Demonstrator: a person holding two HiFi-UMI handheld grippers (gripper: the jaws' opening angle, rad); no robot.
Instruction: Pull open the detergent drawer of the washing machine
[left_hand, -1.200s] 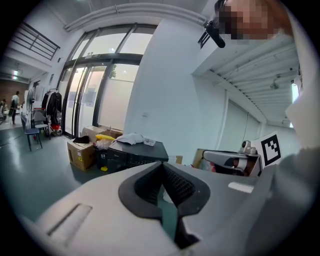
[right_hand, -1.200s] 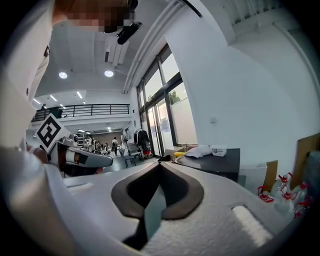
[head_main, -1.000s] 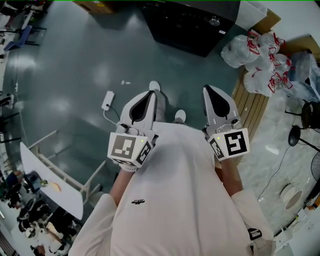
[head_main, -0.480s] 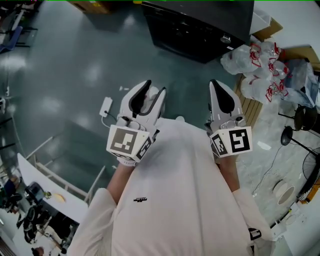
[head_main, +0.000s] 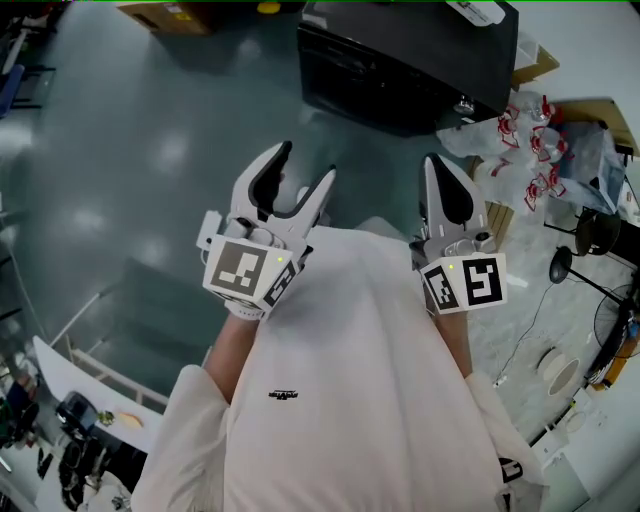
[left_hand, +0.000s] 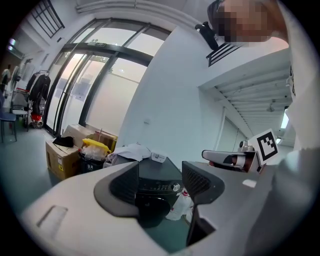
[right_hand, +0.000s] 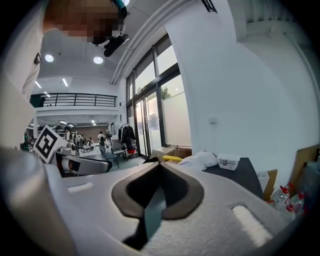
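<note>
The black washing machine (head_main: 400, 60) stands on the floor ahead, at the top of the head view, well beyond both grippers. Its control panel with a knob (left_hand: 175, 187) shows between the left jaws; I cannot make out the detergent drawer. My left gripper (head_main: 307, 162) is held in the air, its jaws have just been opening, and nothing is between them. My right gripper (head_main: 436, 160) is level with it on the right, shut and empty. In the right gripper view the machine's dark top (right_hand: 240, 172) shows past the shut jaws, with a small white box (right_hand: 229, 161) on it.
Tied plastic bags (head_main: 530, 140) and a wooden pallet (head_main: 495, 215) lie right of the machine. A fan stand (head_main: 600, 235) and cables are further right. Cardboard boxes (left_hand: 62, 155) sit left of the machine. White cloth (left_hand: 132, 150) lies on its top. A white table (head_main: 90, 385) is at the lower left.
Both grippers have moved forward toward the washing machine, which now sits nearer in the head view. The left jaws went from shut to open. The right jaws stayed shut.
</note>
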